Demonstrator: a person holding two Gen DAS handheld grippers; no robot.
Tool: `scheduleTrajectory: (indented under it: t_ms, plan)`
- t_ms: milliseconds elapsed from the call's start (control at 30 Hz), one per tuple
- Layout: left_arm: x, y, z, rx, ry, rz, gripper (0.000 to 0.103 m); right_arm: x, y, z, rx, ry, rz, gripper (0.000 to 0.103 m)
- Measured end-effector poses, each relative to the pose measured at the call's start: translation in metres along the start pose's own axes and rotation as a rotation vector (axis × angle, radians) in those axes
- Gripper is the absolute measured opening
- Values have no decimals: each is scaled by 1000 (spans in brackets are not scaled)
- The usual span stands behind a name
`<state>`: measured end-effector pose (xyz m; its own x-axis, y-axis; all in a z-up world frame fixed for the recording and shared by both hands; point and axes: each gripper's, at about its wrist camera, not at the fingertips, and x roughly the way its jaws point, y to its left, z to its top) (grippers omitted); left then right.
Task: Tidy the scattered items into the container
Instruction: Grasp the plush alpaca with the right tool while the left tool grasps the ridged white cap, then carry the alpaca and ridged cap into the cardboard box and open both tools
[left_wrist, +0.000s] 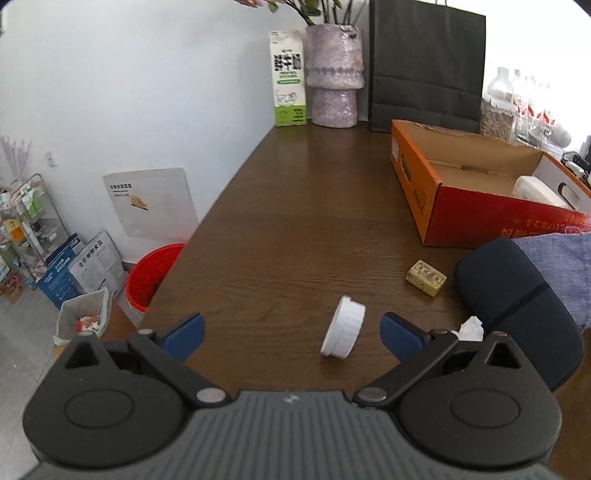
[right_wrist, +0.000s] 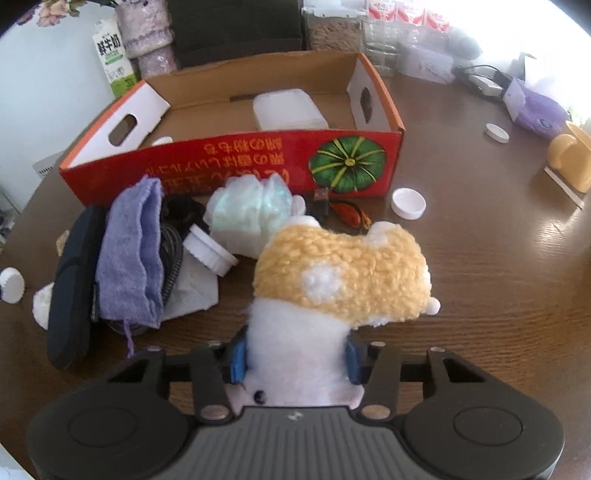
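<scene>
My right gripper (right_wrist: 295, 360) is shut on a yellow-and-white plush toy (right_wrist: 343, 273), held just above the table in front of the red cardboard box (right_wrist: 229, 162). The box is open and holds a white plastic tub (right_wrist: 288, 110). My left gripper (left_wrist: 291, 332) is open and empty; a white round lid (left_wrist: 343, 332) lies on its edge between its blue fingertips, nearer the right one. The box also shows at the right in the left wrist view (left_wrist: 461, 206). A small tan block (left_wrist: 426, 277) lies in front of the box.
Left of the plush lie a purple cloth (right_wrist: 129, 258), a black case (right_wrist: 72, 288), a black cable (right_wrist: 173, 251), white lids (right_wrist: 208, 249) and a crumpled bag (right_wrist: 251, 210). A white cap (right_wrist: 408, 203) sits right of the box. Milk carton (left_wrist: 288, 79), vase (left_wrist: 334, 74), black bag (left_wrist: 426, 62) stand at the back.
</scene>
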<state>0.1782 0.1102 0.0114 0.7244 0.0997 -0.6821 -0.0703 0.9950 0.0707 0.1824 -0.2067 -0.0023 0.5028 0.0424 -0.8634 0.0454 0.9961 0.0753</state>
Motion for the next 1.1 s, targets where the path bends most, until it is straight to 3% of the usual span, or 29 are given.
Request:
scheduleTrajectory:
  t_ms: [200,300,400,467,567,667,1100]
  plan:
    - [14,-11,1,32,22,-14,100,1,3,-4,-36,-34,4,47]
    - [19,-15,0,37,33,-26,88,1,4,-5,-46,-46,8,47]
    - [24,-15,-1,25,55,-25,64,1,3,-6,-51,-51,13,47]
    - [26,-15,0,14,74,-44,40,1,2,-6,-51,-54,18,47]
    - [28,-16,-1,7,83,-73,17,0,1,-9,-52,-60,24,47]
    - [25,-17,-2,10,73,-99,15,-1,1,-11,-51,-64,29,47]
    - [-11,-32,2,43,-23,-86,15,-18,-10,-21,-32,-125,69,46]
